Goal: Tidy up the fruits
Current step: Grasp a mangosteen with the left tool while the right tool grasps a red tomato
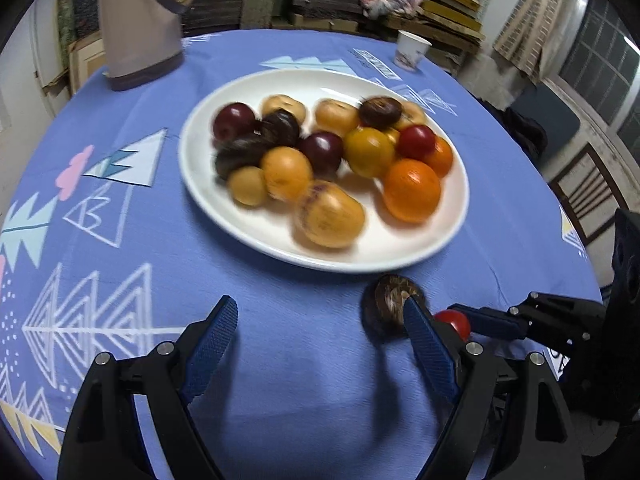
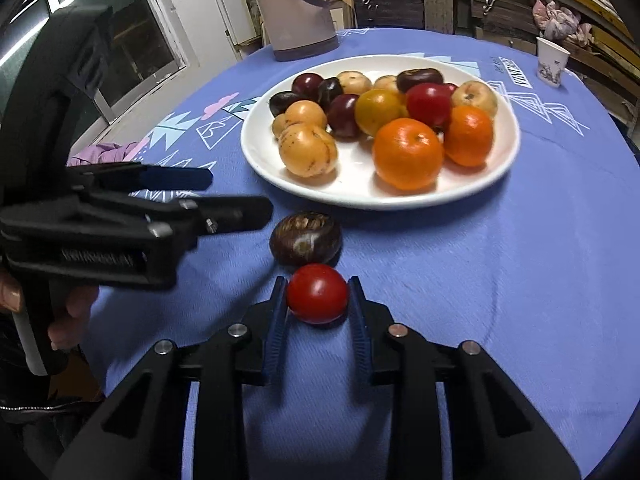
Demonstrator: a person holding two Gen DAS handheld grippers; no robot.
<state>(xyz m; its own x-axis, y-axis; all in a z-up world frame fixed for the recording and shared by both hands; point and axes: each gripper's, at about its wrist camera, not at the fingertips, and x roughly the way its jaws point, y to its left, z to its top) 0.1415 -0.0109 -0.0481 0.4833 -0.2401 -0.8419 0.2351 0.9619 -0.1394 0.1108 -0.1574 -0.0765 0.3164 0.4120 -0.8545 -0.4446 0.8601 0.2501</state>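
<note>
Small red fruit point(image 2: 317, 293) on the blue tablecloth point(image 2: 480, 280), clamped between both pads of the right gripper point(image 2: 318, 300); jaws narrow, pressing its sides. Dark brown fruit point(image 2: 305, 239) just beyond it, touching or nearly so, loose on the cloth. Left gripper point(image 1: 316, 328) spread wide, nothing between its fingers; its right finger overlaps the brown fruit in the left wrist view, contact unclear. White plate point(image 2: 360, 196) near, behind both, heaped with orange, yellow, dark red fruit. Paper cup point(image 2: 552, 62) at the far edge.
</note>
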